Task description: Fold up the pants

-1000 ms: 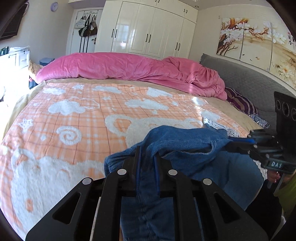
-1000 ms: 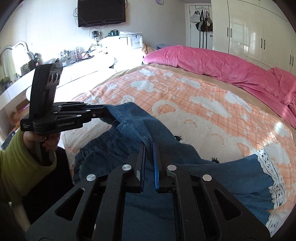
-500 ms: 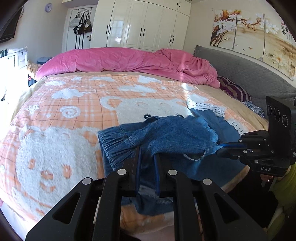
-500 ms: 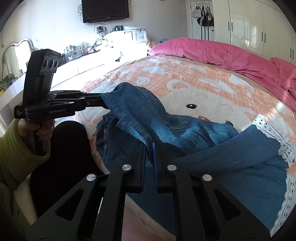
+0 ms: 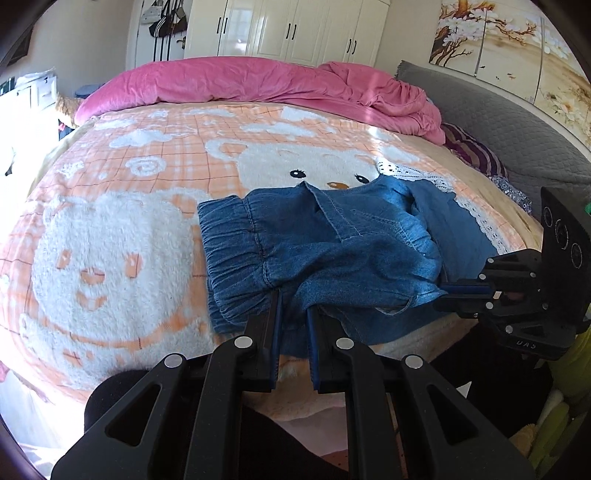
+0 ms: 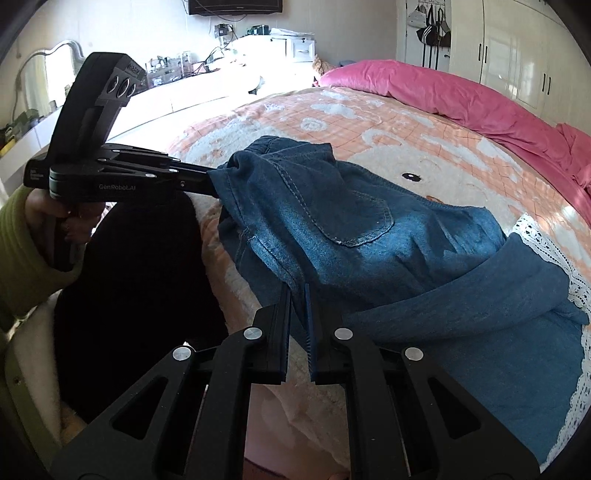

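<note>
Blue denim pants with an elastic gathered waistband and lace-trimmed hems (image 5: 325, 251) lie bunched on the near edge of the orange-and-white fluffy bear-print blanket (image 5: 122, 229), roughly dead centre in the left wrist view. The left gripper (image 5: 291, 306) at 6 o'clock is clamped on the waistband edge, cloth pinched between its narrow jaws. The right gripper (image 6: 297, 295) is likewise clenched on a denim fold; in the left view it comes in from 3 o'clock. A crumpled pink duvet (image 5: 258, 81) sits up at 12 o'clock, with white wardrobe doors (image 5: 288, 29) behind it.
</note>
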